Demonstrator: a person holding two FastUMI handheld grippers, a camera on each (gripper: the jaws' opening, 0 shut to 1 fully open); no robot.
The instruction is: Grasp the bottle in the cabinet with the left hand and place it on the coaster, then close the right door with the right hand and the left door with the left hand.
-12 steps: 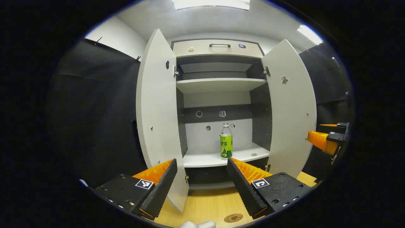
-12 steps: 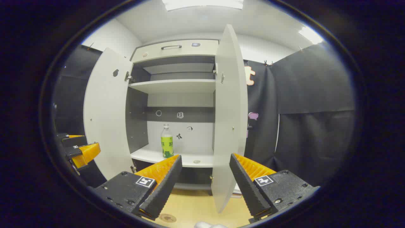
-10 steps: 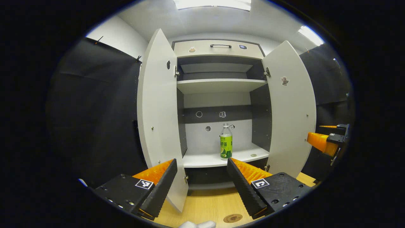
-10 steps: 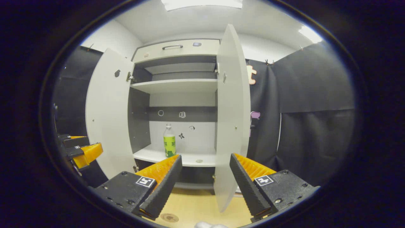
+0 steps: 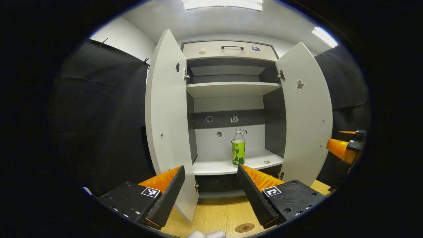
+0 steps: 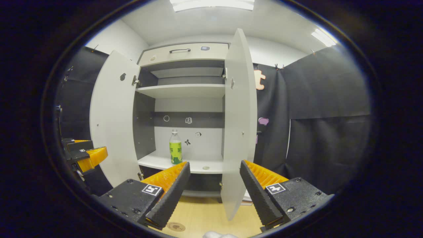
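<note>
- Bottle (image 5: 238, 147) stands upright on the cabinet's lower shelf (image 5: 228, 166), untouched; I also see it in the right gripper view (image 6: 175, 147).
- My left gripper (image 5: 211, 180) hangs in front of the cabinet (image 5: 231, 109), fingers spread wide, nothing between them, well short of the bottle.
- My right gripper (image 6: 214, 178) is spread wide too and empty, also out in front of the cabinet; the right door's (image 6: 238, 122) edge shows between its fingers, not touching that I can tell.
- From the left gripper view the right gripper (image 5: 345, 148) shows out past the right door (image 5: 307, 112), on the far side from the bottle.
- From the right gripper view the left gripper (image 6: 84, 155) sits outside the left door (image 6: 110, 119).
- Both doors are swung open; left door (image 5: 168, 119) stands nearly edge-on to my left camera.
- Bottle: clear, white cap, green label, toward the right half of the lower shelf, back from its front edge.
- Small round thing (image 5: 266, 162) lies on that shelf to the right of the bottle; can't tell what it is.
- Upper shelf (image 5: 231, 88) is above the bottle, drawer with a dark handle (image 5: 232, 47) at the cabinet top.
- Coaster (image 5: 244, 227) lies on the wood tabletop (image 5: 214, 215) in front of the cabinet, below the bottle's shelf, nothing on it.
</note>
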